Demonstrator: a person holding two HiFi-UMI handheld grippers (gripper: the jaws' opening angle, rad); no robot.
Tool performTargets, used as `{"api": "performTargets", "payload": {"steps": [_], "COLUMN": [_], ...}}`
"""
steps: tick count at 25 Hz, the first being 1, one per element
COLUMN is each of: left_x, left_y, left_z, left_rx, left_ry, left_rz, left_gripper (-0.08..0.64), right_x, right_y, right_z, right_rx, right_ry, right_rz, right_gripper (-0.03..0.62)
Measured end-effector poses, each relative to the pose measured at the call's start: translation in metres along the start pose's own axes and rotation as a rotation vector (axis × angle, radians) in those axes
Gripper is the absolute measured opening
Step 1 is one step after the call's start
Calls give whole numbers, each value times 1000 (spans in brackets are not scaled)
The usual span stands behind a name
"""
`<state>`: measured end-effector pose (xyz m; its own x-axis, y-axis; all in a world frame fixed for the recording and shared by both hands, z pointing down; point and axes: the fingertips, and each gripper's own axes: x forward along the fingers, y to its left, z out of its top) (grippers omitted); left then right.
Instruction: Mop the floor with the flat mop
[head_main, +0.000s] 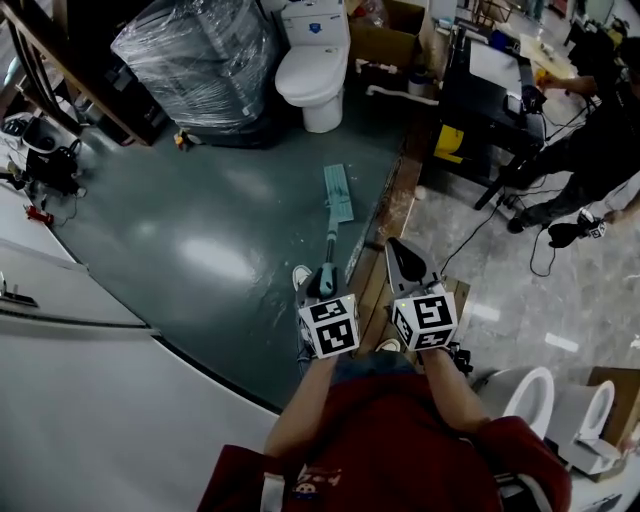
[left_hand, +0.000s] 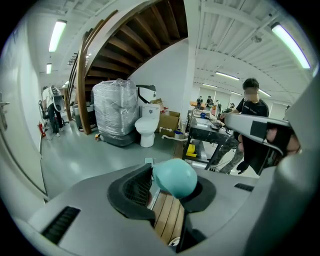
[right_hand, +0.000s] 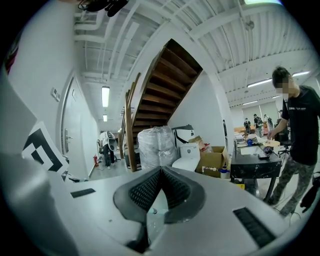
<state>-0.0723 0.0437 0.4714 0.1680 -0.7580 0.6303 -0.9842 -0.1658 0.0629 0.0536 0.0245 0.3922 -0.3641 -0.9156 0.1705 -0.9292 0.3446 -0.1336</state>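
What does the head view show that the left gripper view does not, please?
Only the head view shows the marker cubes and the person's red shirt. Only the left gripper view shows the mop handle's rounded end clamped in the left claw, and the ceiling lights. Both show the toilet and the wrapped pallet.

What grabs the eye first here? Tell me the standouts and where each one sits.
The teal flat mop stands out mid-picture, its head flat on the glossy dark green floor and its handle clamped in the left gripper. The right gripper sits just beside it, jaws together on nothing. Beyond the mop, at the top of the head view, stand a white toilet and a large plastic-wrapped bundle.
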Motion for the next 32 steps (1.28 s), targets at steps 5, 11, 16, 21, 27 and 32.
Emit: {"api": "performTargets", "payload": {"steps": [5, 11, 16, 21, 27, 32], "left_x": [-22, -42, -48, -49, -44, -40], "left_y": [4, 11, 15, 17, 18, 13], "left_z": [1, 2, 1, -7, -7, -9], "left_rx": [-7, -21, -30, -49, -53, -63], "left_ry": [-27, -60, -62, -44, -33, -31], "left_rz": [7, 16, 17, 13, 15, -1], "left_gripper": [126, 126, 126, 126, 126, 127], "right_x": [-9, -14, -11, -8, -2, 1], "right_y": [15, 35, 44, 49, 44, 41], "right_z": [8, 10, 15, 12, 11, 6], "right_rx": [-9, -27, -36, -37, -34, -30], "right_ry": [-22, -33, -38, -31, -23, -16], "right_rz": [17, 49, 66, 77, 79, 80], "right_gripper": [17, 17, 17, 17, 17, 17]}}
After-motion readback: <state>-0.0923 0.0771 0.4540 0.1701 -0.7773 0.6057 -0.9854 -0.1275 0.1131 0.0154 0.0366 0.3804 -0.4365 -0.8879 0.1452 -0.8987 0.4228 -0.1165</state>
